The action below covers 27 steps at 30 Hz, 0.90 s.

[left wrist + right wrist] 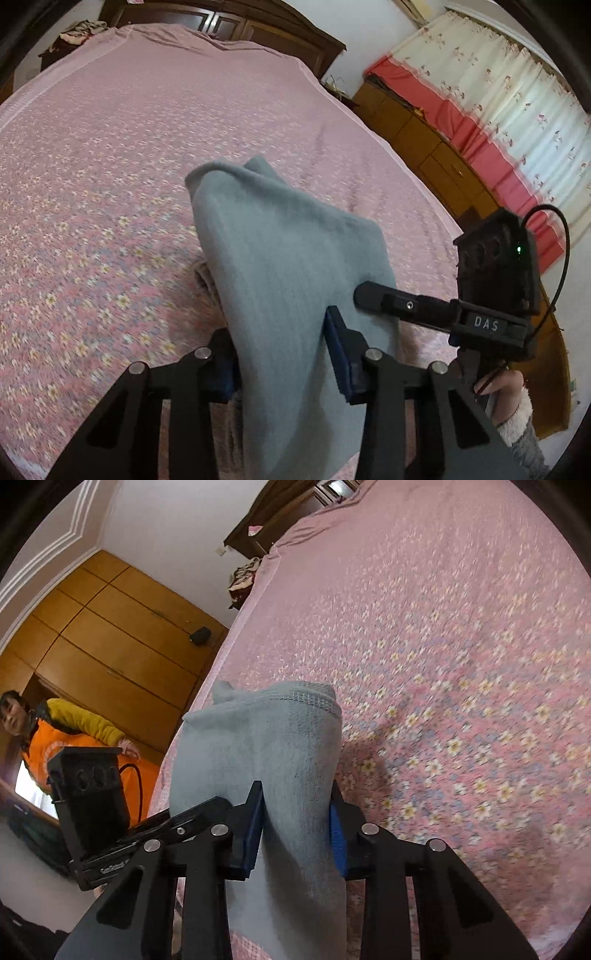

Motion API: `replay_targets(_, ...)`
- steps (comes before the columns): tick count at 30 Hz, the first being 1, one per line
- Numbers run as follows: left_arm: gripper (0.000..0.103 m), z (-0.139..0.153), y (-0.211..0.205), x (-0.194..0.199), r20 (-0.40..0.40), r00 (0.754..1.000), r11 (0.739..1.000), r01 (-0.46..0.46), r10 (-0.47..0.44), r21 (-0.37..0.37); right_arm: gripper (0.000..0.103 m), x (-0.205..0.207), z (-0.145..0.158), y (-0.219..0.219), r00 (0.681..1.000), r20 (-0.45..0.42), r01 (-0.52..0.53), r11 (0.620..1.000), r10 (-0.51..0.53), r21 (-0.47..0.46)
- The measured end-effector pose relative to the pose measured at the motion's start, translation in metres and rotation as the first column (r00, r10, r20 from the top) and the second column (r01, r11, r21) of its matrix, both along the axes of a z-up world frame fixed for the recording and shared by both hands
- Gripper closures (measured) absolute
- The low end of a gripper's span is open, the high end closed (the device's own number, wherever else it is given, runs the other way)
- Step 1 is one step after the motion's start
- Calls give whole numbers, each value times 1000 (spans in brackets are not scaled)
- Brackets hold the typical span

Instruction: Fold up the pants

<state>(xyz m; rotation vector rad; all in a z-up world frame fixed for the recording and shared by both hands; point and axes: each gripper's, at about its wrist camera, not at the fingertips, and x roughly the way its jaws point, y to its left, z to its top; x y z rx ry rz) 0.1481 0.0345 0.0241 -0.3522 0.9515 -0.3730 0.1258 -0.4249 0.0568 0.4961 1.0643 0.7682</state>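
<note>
A: The pants (291,266), where are they? I see grey-blue fleece cloth in both views.

B: They are lifted above the bed (110,147), which has a pink cover with small flowers. In the left wrist view the cloth stands up between the two fingers of the left gripper (284,354) and hangs down on the near side. A small part of the cloth lies on the cover just behind.

A: Is the left gripper clenched on them?

B: Yes. The blue pads (338,354) press on the cloth from both sides, so it grasps the pants.

A: And the other one?

B: The right gripper (297,830) also grasps the pants (266,746). In its view a stitched hem is at the top of the cloth, and the pads (253,834) squeeze the cloth below it. In the left wrist view one finger of the right gripper (373,293) touches the right edge of the same cloth, so both hold it close together.

A: Who holds the right gripper?

B: A hand (498,387) with a fluffy sleeve is under it. In the right wrist view a person in orange (44,746) stands at the far left, beside a wooden wardrobe (110,646).
</note>
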Motion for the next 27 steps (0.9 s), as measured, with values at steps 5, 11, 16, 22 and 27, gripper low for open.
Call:
replay_targets(5,63,-8,-11,10,-34,999,1000,-6,5,-29,71,1,-5,-12,998,-62,4,1000,-4,-7)
replay_targets(11,64,3,-25,4,-43,999,1000,9,-10,-14,71,-15,9,-33,996,-88,-1,1000,2,9)
replay_targets(16,64,21,-45,-14,-34,999,1000,24,-23,2,71,-31,20,-50,995,-102,-9,1000,10,10)
replay_targets(22,64,42,-57,-39,-60,998,1000,28,-28,2,71,-51,24,-64,988,-151,-36,999,34,-6)
replay_targets(27,63,27,-56,-41,-103,994,999,38,-37,2,71,-30,-2,-52,987,-159,-27,998,19,-49)
